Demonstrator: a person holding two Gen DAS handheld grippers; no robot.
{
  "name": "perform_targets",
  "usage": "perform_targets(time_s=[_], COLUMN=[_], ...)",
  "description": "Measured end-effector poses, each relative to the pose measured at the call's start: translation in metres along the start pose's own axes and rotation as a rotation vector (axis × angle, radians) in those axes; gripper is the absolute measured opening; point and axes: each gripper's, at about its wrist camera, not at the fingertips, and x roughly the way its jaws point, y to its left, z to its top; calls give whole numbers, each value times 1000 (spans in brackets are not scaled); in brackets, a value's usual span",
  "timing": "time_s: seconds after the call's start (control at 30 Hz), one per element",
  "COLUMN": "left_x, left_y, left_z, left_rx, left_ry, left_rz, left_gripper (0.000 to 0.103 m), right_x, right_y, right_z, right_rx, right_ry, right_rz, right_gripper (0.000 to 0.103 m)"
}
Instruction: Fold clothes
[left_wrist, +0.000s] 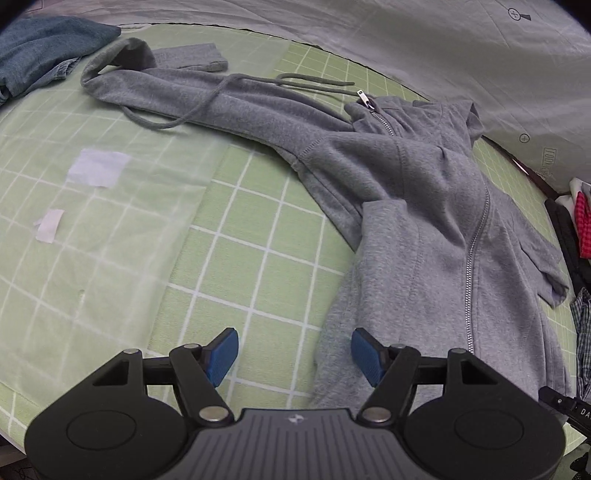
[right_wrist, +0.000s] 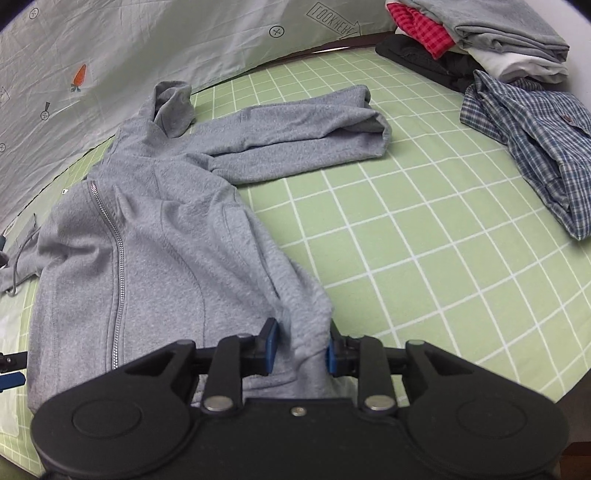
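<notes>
The right tongs (right_wrist: 301, 345) pinch the grey hoodie's (right_wrist: 147, 236) hem at lower centre, the left tongs (left_wrist: 293, 356) spread empty — a one-sided pull could skew it.

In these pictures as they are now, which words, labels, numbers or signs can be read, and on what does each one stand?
"LOOK HERE": upside down inside an arrow outline, printed on the pale sheet behind the green checked cover.
Same print in the left wrist view: too blurred to read.
"DA": white letters cut off by the frame, on a black part at the right edge.
Small white emblem on the left gripper body: no letters.
Grey hoodie: no text visible.
</notes>
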Motion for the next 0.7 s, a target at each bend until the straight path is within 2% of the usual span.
perform_targets(time_s=[0.1, 0.2, 0.23, 0.33, 0.4, 0.43, 0.47, 0.57, 0.7], left_x=[5, 10, 11, 10, 9, 8, 8, -2, -24], left_y=[-2, -4, -8, -24, -31, -32, -29, -16, 17], left_z=[-5, -10, -12, -17, -20, -20, -21, -21, -22], left_rx=[-54, -108, -106, -41, -16, -10, -18, -91, -232], left_ry=[8, 36, 40, 11, -3, -6, 3, -8, -49], left_rz=[-50, -148, -158, -89, -38, -6, -1, -4, 77], left_gripper=[68, 68, 70, 68, 49, 20, 14, 11, 10], right_x=[2, 4, 5, 5, 4, 3, 2, 0, -2], right_y=[-3, -3, -2, 1, 0, 0, -1, 2, 15], right_z=[-2, -4, -5, -6, -7, -8, -9, -12, -18], right_rx=[-25, -55, -69, -98, -105, -106, -106, -117, -157], right_ry=[16, 31, 36, 41, 41, 39, 38, 36, 63], right_rz=[20, 38, 43, 54, 62, 65, 68, 78, 151], right_gripper=[27, 27, 27, 27, 27, 27, 26, 25, 20])
